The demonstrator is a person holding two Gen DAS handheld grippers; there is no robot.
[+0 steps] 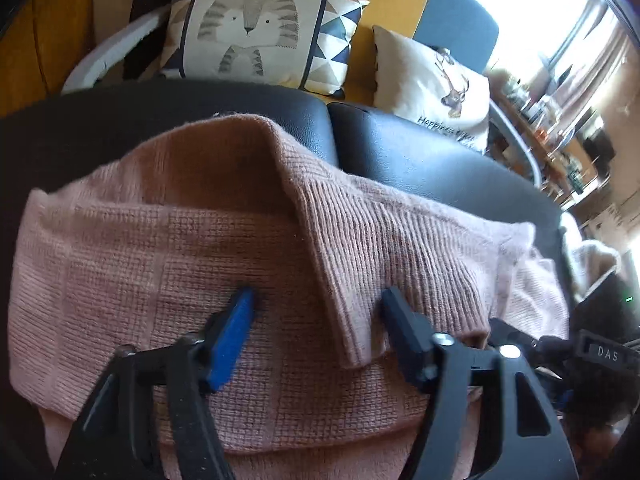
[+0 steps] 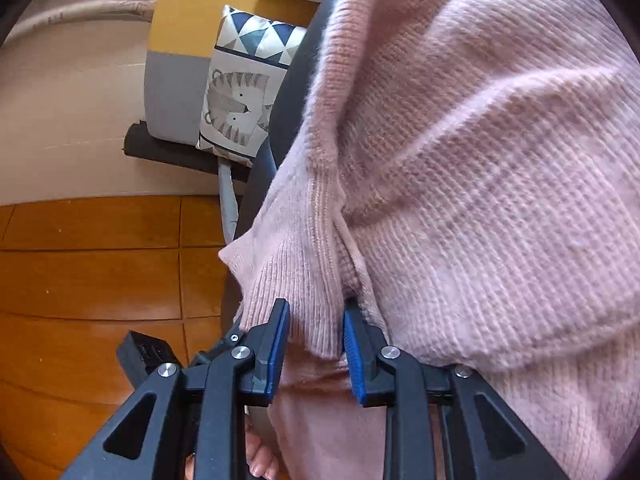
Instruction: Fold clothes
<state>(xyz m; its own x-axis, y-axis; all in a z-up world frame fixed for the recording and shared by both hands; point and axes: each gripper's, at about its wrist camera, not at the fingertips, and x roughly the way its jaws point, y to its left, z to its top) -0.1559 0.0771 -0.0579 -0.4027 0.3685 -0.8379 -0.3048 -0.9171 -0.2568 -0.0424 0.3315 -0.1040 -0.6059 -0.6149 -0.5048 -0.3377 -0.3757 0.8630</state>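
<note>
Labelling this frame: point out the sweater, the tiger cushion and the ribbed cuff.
Sweater [image 1: 160, 248]: left wrist view, on the waffle-knit body.
Tiger cushion [image 1: 248, 24]: left wrist view, on the tiger's face.
Ribbed cuff [image 2: 308, 300]: right wrist view, on the ribbing between the jaws.

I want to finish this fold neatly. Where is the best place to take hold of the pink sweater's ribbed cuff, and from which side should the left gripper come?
Probably at the ribbed cuff end, where it lies flat and doubled on the pink sweater. The left gripper could come from the near side, pointing down, one finger on each side of the cuff; its free lower edge faces the gripper.
</note>
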